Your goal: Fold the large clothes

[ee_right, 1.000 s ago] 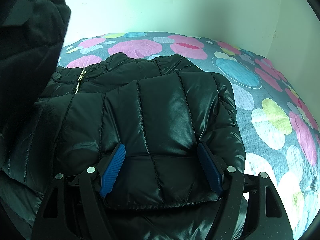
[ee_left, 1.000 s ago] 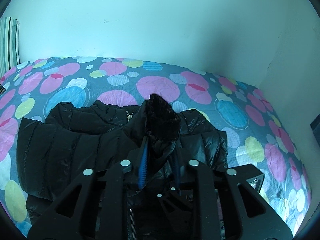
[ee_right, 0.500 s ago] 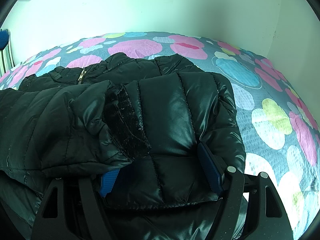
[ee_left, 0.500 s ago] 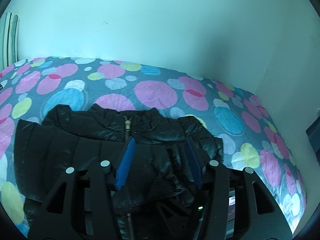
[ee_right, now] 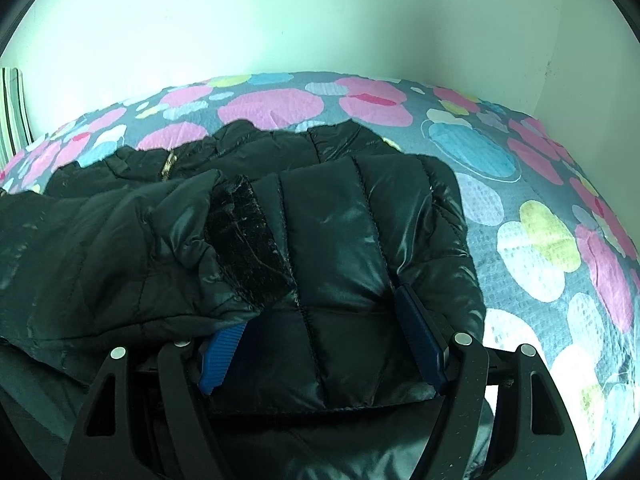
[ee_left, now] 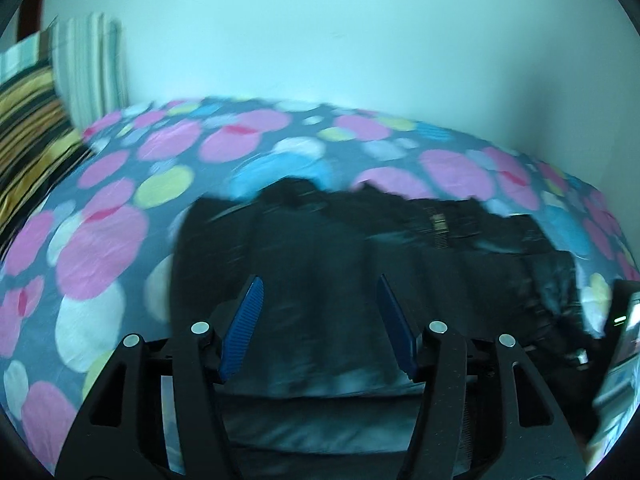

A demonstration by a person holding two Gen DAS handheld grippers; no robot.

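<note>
A shiny black quilted jacket (ee_right: 360, 220) lies on the bed with its brass zipper (ee_right: 170, 166) facing up. One sleeve is folded across the front, and its dark furry cuff (ee_right: 248, 240) lies on the chest panel. My right gripper (ee_right: 320, 308) stands open, low over the jacket's folded right part. The sleeve covers the tip of its left finger. The left wrist view is motion-blurred. In it my left gripper (ee_left: 319, 280) is open with nothing between its blue pads, above the jacket (ee_left: 320, 240) near its left side. The zipper (ee_left: 438, 224) shows to the right.
The bedsheet (ee_left: 100, 240) is grey with pink, blue and green circles. A pale wall runs behind it and meets a side wall at the right. A striped pillow (ee_left: 28, 120) and a striped cloth (ee_left: 92, 68) stand at the bed's left end.
My left gripper let go of the sleeve cuff, opened, and swung left. The sleeve dropped across the jacket front and onto my right gripper's left finger. The right gripper stayed put.
</note>
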